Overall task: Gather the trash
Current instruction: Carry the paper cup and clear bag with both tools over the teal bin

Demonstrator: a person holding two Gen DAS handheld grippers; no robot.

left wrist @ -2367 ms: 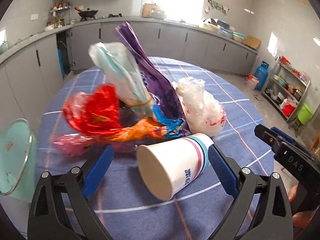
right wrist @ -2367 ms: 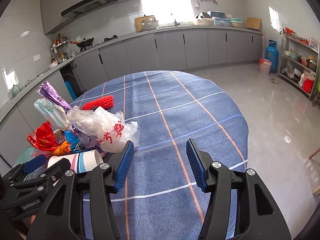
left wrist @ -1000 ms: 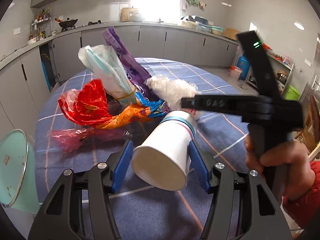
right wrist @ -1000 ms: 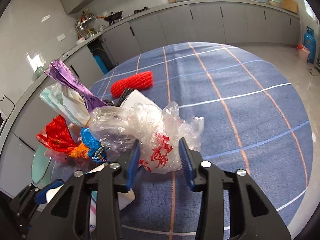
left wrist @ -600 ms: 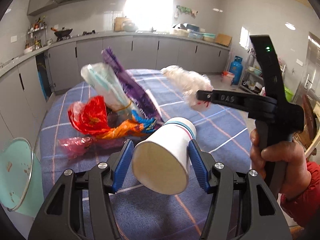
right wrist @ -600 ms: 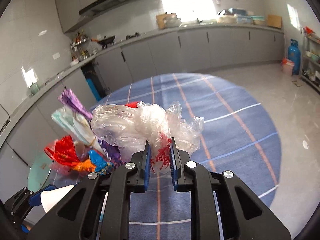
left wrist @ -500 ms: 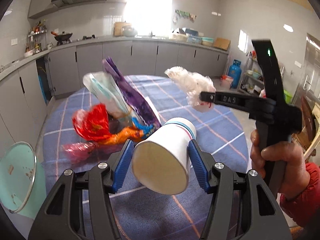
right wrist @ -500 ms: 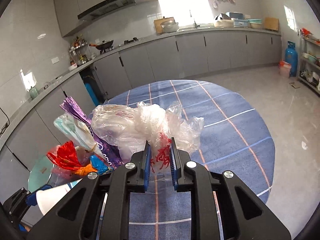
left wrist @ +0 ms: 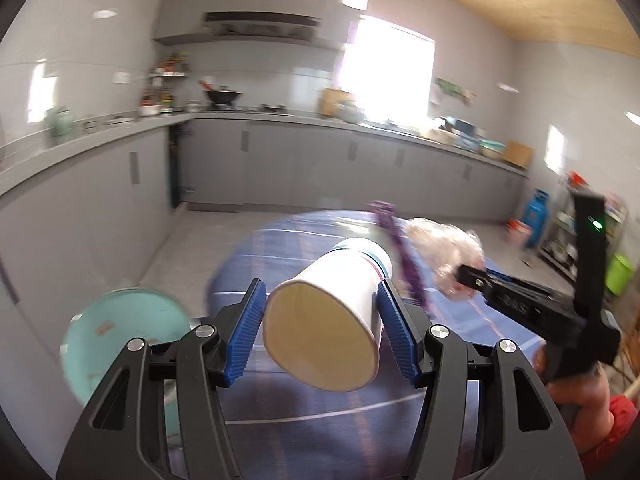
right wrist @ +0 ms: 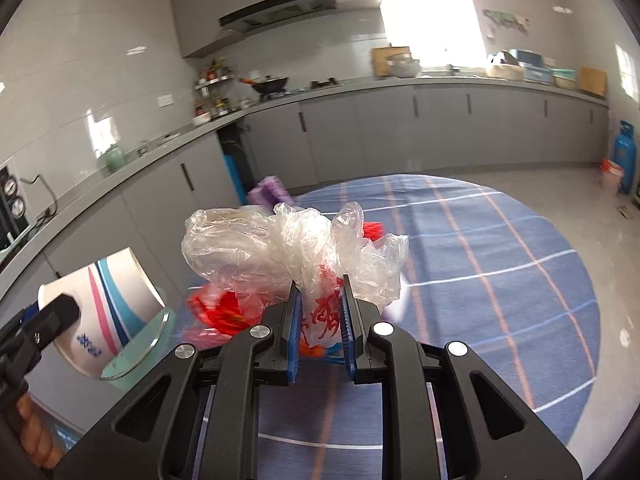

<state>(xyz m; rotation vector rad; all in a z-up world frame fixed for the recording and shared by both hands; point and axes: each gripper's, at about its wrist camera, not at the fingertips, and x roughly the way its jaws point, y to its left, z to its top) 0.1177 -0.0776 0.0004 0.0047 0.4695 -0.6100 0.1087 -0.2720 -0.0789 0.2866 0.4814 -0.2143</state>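
Observation:
My left gripper (left wrist: pixel 322 330) is shut on a white paper cup (left wrist: pixel 326 320) with pink and blue stripes, held on its side in the air, open mouth toward the camera. The cup also shows in the right wrist view (right wrist: pixel 104 312). My right gripper (right wrist: pixel 320 320) is shut on a crumpled clear plastic bag (right wrist: pixel 292 248) with red print, lifted above the table. It also shows in the left wrist view (left wrist: pixel 442 246). A mint green trash bin (left wrist: pixel 124 336) stands beside the table, low left. Red and purple wrappers (right wrist: pixel 224 308) lie blurred on the table behind the bag.
A round table with a blue checked cloth (right wrist: pixel 500 280) fills the foreground. Grey kitchen cabinets (right wrist: pixel 400 136) run along the walls. A blue gas cylinder (right wrist: pixel 624 156) stands at the far right. A green bucket (left wrist: pixel 618 272) and shelves are at the right.
Both grippers have risen, with the cup and the plastic bag held. The left view has swung left and up, so the wrapper pile is mostly out of its sight and the bin nearer.

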